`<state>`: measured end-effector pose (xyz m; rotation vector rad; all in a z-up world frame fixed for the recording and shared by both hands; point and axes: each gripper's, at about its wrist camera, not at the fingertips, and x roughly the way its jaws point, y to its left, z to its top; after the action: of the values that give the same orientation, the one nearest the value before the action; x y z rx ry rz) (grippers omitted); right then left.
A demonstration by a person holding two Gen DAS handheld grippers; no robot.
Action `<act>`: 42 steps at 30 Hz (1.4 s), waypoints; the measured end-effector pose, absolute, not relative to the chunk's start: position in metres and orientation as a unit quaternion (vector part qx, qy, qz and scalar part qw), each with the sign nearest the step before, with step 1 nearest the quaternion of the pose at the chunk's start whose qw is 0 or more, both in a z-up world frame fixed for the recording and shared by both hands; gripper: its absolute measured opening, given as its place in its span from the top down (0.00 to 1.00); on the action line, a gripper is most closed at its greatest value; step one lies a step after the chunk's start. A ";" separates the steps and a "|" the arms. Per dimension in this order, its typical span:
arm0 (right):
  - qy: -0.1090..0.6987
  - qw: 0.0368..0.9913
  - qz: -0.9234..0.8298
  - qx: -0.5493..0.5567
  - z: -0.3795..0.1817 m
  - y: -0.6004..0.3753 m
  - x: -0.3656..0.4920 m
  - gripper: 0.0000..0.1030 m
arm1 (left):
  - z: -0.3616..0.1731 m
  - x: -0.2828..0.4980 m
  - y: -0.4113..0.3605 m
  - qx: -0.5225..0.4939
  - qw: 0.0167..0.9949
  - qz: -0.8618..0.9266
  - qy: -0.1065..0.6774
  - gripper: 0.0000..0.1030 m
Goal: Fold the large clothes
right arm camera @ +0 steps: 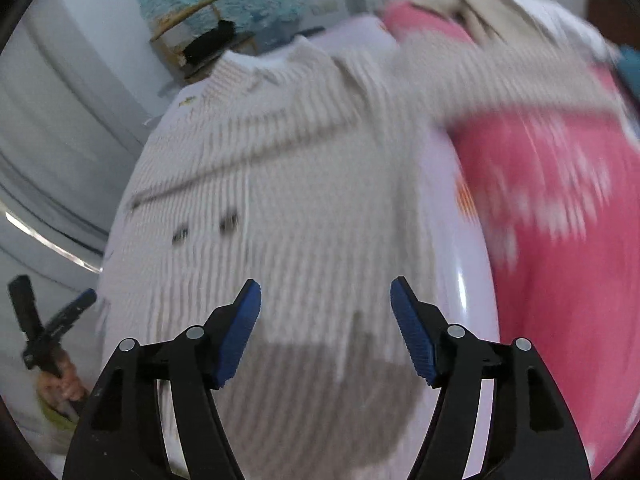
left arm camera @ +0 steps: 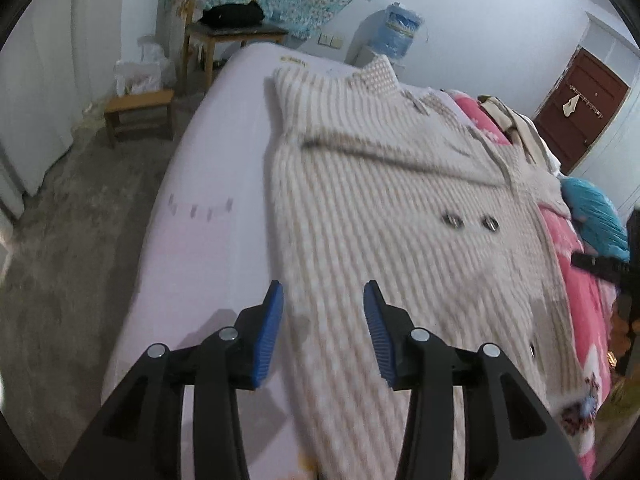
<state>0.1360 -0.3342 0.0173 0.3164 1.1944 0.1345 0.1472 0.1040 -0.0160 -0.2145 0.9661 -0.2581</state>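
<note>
the left hand-held gripper (left arm camera: 323, 300) hangs with its jaws apart and nothing between them, over the near hem of the ribbed beige cardigan (left arm camera: 400, 208). the right hand-held gripper (right arm camera: 326, 300) is spread wider, also empty, above the same hem. the cardigan lies flat on the bed (left arm camera: 192, 232), stretching toward twelve o'clock. a water jug (left arm camera: 398, 32) stands far off at one o'clock; contents unclear.

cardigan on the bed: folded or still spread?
Partly folded: the cardigan lies flat on the bed, one sleeve crossed over its front; body full length.
</note>
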 end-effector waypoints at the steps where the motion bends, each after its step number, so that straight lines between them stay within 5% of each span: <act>1: 0.560 0.812 0.056 0.158 0.016 -0.339 0.123 0.37 | -0.017 0.134 0.107 -0.109 0.870 -0.124 0.465 0.60; 8: 0.551 0.804 0.003 0.224 0.003 -0.366 0.036 0.38 | -0.039 0.079 0.109 -0.142 0.838 -0.133 0.509 0.60; 13: 0.568 0.779 0.018 0.265 -0.022 -0.363 0.009 0.56 | -0.052 0.056 0.103 -0.153 0.829 -0.139 0.519 0.61; 20: 0.569 0.761 0.051 0.308 -0.035 -0.356 -0.015 0.67 | -0.064 0.035 0.103 -0.210 0.818 -0.115 0.522 0.63; 26: 0.572 0.754 0.078 0.314 -0.037 -0.346 -0.022 0.70 | -0.060 0.026 0.090 -0.199 0.825 -0.115 0.517 0.79; 29: 0.571 0.751 0.081 0.321 -0.041 -0.348 -0.020 0.91 | -0.059 0.025 0.087 -0.177 0.835 -0.108 0.510 0.90; 42: 0.461 0.839 0.115 0.265 0.083 -0.354 -0.068 0.96 | 0.047 -0.017 0.101 -0.034 0.912 -0.126 0.389 0.94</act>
<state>-0.0680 -0.3538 0.0825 0.5602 0.9744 0.2421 -0.0174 0.1008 0.0465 -0.0698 0.8021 -0.2604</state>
